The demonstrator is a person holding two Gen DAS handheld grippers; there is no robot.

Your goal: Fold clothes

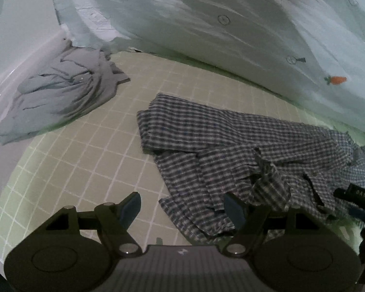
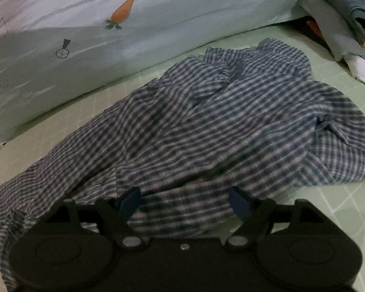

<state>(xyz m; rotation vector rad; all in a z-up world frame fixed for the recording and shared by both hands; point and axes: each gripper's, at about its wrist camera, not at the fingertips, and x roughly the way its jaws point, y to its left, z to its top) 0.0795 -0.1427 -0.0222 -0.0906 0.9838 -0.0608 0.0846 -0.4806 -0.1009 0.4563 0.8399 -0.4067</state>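
Left wrist view showed your left gripper point(image 1: 182, 209) with fingers apart above the green grid mat point(image 1: 85, 158), a grey garment point(image 1: 60, 92) far left and the checked shirt point(image 1: 231, 146) crumpled rightward. Your right gripper point(image 2: 186, 200) hovered spread over that shirt point(image 2: 206, 126), gripping nothing.

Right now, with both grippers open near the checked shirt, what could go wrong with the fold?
1. The checked shirt lies bunched and layered, so the right gripper, open over its near edge, may pinch several layers at once.
2. The left gripper is open with one finger over bare mat; closing there could miss the hem.
3. The pale bedding lies close behind, so a lift might snag it.
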